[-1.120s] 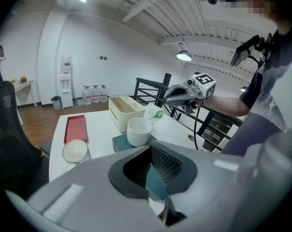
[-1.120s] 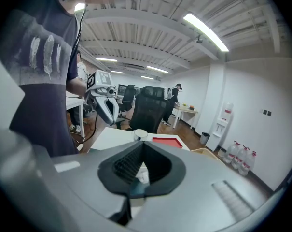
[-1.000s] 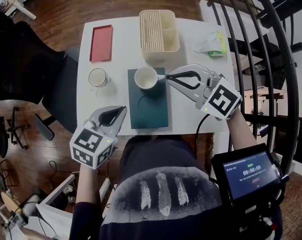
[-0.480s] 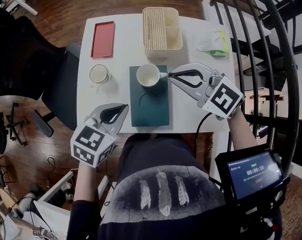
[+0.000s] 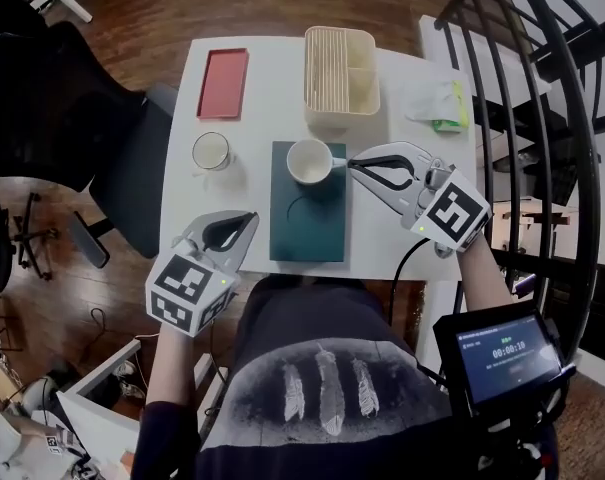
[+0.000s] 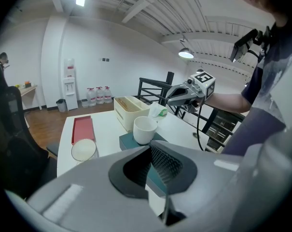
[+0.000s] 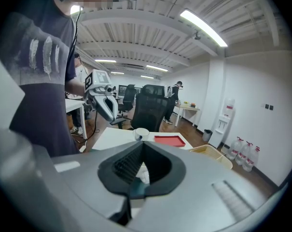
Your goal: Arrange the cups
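Note:
A white cup [image 5: 309,161] stands on the far end of a dark green mat [image 5: 309,218], its handle turned to the right. A glass cup [image 5: 211,152] stands on the bare table to the left of the mat. My right gripper [image 5: 353,164] is shut, its tips right at the white cup's handle; I cannot tell whether they touch it. In the right gripper view the white cup [image 7: 142,172] shows through the hollow behind the closed jaws. My left gripper [image 5: 250,217] is shut and empty at the table's near left edge, pointing toward the mat [image 6: 131,140] and the white cup [image 6: 145,129].
A red tray [image 5: 223,83] and a cream slatted basket [image 5: 342,65] lie at the far side of the white table [image 5: 382,238]. A green packet [image 5: 437,103] lies at the far right. A black chair [image 5: 72,108] stands left, a stair railing [image 5: 542,88] right.
Only the head camera has shifted, so the table sits a little further right in the picture. Both grippers and both cups keep their places relative to each other.

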The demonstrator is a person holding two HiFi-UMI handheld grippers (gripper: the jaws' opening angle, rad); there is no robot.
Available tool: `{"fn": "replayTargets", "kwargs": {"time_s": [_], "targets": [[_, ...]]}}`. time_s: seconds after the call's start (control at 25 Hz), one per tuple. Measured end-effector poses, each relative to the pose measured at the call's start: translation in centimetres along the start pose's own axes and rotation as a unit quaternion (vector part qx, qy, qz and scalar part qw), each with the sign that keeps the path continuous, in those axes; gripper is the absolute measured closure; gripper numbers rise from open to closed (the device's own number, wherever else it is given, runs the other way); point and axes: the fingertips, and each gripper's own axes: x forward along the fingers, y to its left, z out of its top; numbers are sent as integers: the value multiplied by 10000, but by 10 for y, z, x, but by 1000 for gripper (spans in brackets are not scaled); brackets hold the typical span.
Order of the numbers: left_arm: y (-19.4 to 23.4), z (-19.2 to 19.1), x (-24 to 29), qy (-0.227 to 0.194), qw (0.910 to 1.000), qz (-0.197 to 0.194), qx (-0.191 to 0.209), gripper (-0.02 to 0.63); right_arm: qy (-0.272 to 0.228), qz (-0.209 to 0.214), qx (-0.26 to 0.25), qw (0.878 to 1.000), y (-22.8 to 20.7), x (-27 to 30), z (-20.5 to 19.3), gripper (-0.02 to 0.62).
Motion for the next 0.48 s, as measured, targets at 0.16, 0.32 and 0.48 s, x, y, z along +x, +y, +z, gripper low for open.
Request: {"fn": "replayTargets", "kwargs": {"time_s": [0.16, 0.32, 0.48], "targets": [[0, 8, -4, -123, 9998, -31, -120, 591, -31, 6, 18, 10000, -2, 2, 3, 594], [0, 18, -4, -211, 9996, -91, -150, 591, 23, 27, 17, 10000, -1, 2, -1, 594], [5, 16, -4, -160, 9999, 0, -40, 591, 53, 38, 69, 10000, 1, 2, -4, 594]]}}
